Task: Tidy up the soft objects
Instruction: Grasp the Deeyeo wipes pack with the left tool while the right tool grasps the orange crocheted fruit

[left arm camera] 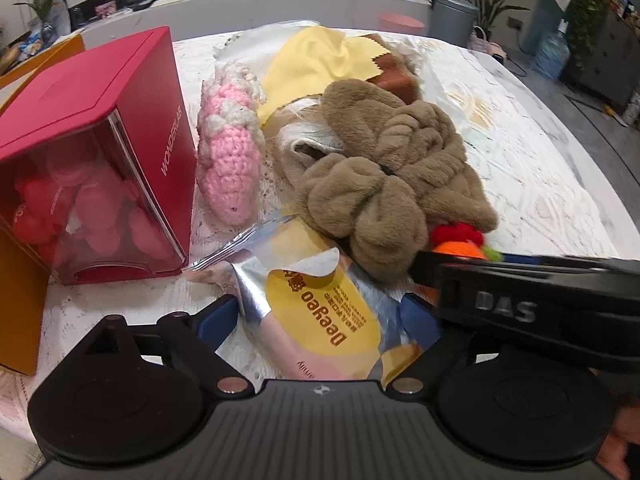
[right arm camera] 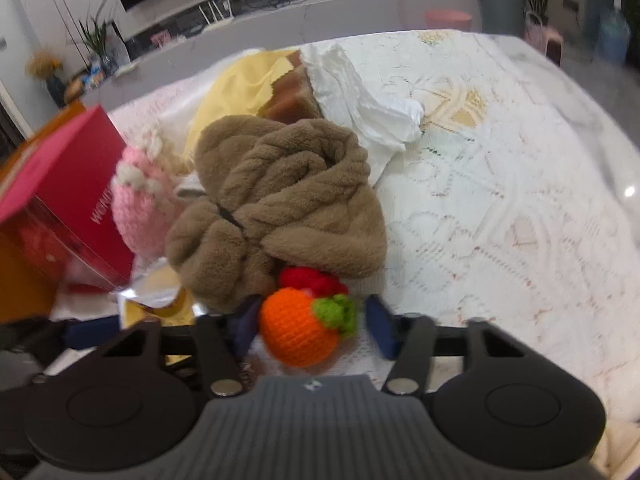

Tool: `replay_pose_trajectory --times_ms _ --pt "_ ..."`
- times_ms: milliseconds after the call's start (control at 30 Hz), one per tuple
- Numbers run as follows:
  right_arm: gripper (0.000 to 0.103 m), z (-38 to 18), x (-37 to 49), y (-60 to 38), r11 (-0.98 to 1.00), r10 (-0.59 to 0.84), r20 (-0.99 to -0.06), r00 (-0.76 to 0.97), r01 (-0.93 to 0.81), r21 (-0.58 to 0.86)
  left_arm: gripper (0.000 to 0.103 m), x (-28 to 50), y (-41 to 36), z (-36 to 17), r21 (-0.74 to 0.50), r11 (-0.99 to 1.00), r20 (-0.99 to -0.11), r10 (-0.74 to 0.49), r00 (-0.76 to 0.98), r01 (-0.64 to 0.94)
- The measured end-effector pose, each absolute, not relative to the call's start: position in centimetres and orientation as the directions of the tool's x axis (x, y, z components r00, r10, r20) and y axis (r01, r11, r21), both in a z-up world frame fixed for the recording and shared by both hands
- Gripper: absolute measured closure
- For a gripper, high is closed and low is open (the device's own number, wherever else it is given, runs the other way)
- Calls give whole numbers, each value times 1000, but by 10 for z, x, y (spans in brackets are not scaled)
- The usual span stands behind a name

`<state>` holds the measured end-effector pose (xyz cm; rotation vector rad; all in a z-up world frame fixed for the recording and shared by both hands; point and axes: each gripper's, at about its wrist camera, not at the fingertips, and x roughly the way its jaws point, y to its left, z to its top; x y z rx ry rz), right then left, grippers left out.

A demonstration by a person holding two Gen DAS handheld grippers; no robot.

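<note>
the right gripper (right arm camera: 310, 330) is seen nearest, its blue fingers (right arm camera: 380, 332) set either side of the orange crocheted fruit (right arm camera: 296, 332); the near-side pad looks to be touching the yarn, a sliver of gap is left at the far one, so no firm hold is judged yet. the left gripper (left arm camera: 320, 320) is spread wide around the yellow deegyeo foil packet (left arm camera: 320, 312), pads (left arm camera: 216, 316) clear of it, nothing gripped.

the fruit is judged light, squashy and springy; it would best be pinched across its round middle, not by the green leaf tuft (right arm camera: 338, 312). the packet is judged thin, slick and crinkly, best taken at a flat edge.

outward, on the lace tablecloth (right arm camera: 500, 200), are counted: one red crocheted piece (right arm camera: 312, 278), one brown fleece garment (right arm camera: 280, 200) heaped loosely, one pink-and-white crocheted piece (left arm camera: 230, 152), one yellow cloth (left arm camera: 312, 60), one white cloth (right arm camera: 360, 100), one red wonderlab box (left arm camera: 100, 140).
</note>
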<state>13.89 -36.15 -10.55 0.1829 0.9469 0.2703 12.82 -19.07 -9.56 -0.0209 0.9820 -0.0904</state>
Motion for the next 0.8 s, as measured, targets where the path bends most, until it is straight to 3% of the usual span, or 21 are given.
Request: replay_pose_trajectory --times_ms 67,133,300,367,400,467,533,600,633,700,800 --pt "56 -101 136 -363 956 290 -783 550 -132 262 1 126 -191 -96 -61 997 -826 -80 558 52" --pt "56 -97 133 -364 959 281 -784 554 -134 249 8 122 -188 -95 -66 997 -815 -70 576 29" --pt "56 -88 130 -367 957 286 -785 549 -132 257 52 110 -175 -90 -73 997 -786 -51 616 -11" --pt "56 -87 130 -370 958 282 -788 547 -117 261 65 105 -167 -86 -89 996 -773 -55 632 -22" --pt "56 -86 130 -371 959 279 -789 548 -112 261 66 105 -164 -85 -96 995 -771 -62 634 -20" --pt "56 -85 129 -373 961 270 -790 551 -103 256 66 107 -158 -84 -119 993 -775 -85 626 -12" --pt "56 -84 129 -376 961 266 -789 554 -89 262 55 109 -158 -85 -126 992 -783 -101 614 2" --pt "56 -83 128 -379 957 273 -782 560 -73 281 28 117 -163 -90 -129 992 -804 -103 586 -3" --pt "56 -82 128 -380 954 278 -779 562 -69 292 25 122 -168 -92 -135 991 -820 -105 562 -13" --pt "56 -81 127 -381 952 280 -776 566 -62 298 10 127 -178 -95 -128 992 -827 -97 553 -16" --pt "56 -79 125 -383 954 272 -773 574 -53 296 7 133 -198 -101 -14 999 -830 5 557 -30"
